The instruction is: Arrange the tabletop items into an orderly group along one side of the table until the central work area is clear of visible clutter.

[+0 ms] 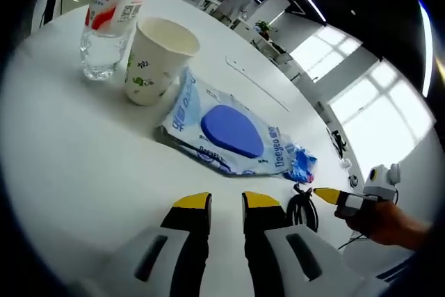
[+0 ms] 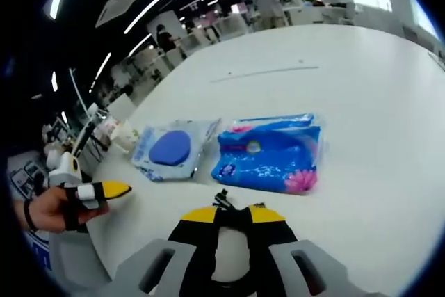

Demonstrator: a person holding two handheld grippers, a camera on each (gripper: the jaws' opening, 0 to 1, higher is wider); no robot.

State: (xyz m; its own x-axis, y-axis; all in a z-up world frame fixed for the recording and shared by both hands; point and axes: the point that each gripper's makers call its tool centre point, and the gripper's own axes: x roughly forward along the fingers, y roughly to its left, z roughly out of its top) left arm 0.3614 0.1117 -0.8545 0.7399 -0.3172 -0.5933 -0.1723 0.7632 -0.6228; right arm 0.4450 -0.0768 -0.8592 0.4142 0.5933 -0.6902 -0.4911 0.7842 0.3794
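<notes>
A wet-wipes pack with a blue oval lid (image 1: 231, 132) (image 2: 170, 148) lies flat on the white table (image 1: 76, 165). A blue flowered packet (image 2: 268, 158) (image 1: 303, 165) lies just beside it. A paper cup (image 1: 157, 60) and a clear water bottle (image 1: 106, 27) stand together beyond the wipes. My left gripper (image 1: 226, 204) (image 2: 115, 189) hovers in front of the wipes, its jaws a narrow gap apart with nothing between them. My right gripper (image 2: 233, 215) (image 1: 327, 194) has its jaws against a coiled black cable (image 2: 222, 199) (image 1: 303, 210).
A hand (image 2: 49, 208) holds the left gripper near the table's edge. Bare table stretches past the packets (image 2: 334, 81). Desks, chairs and people stand far behind, under bright windows.
</notes>
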